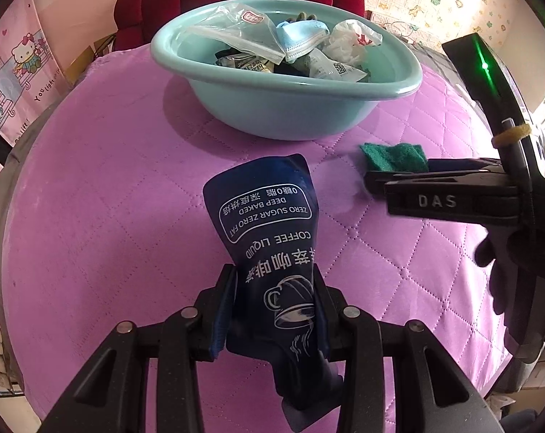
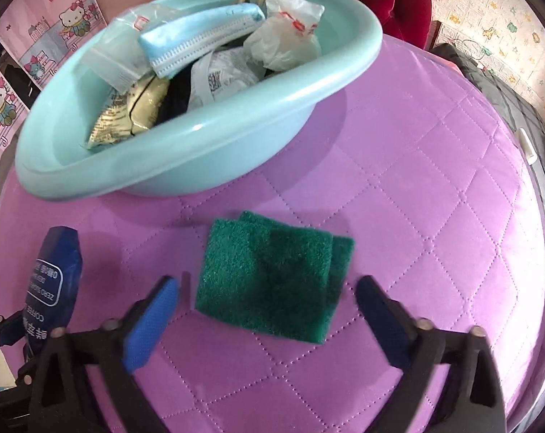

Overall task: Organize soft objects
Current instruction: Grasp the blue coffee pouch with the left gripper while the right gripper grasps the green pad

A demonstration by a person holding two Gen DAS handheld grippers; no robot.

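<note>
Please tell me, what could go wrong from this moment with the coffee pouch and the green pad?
1. The left gripper pinches the coffee pouch near its lower half only; the limp top could catch the basin rim.
2. The right gripper is open around the flat green scouring pad; its fingers may pinch the quilted purple cover too.

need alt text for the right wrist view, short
An open right gripper is poised over a folded green scouring pad on a purple quilted cover. Behind sits a light blue basin of soft items, including a blue face mask; a dark blue coffee pouch shows at left.
</note>
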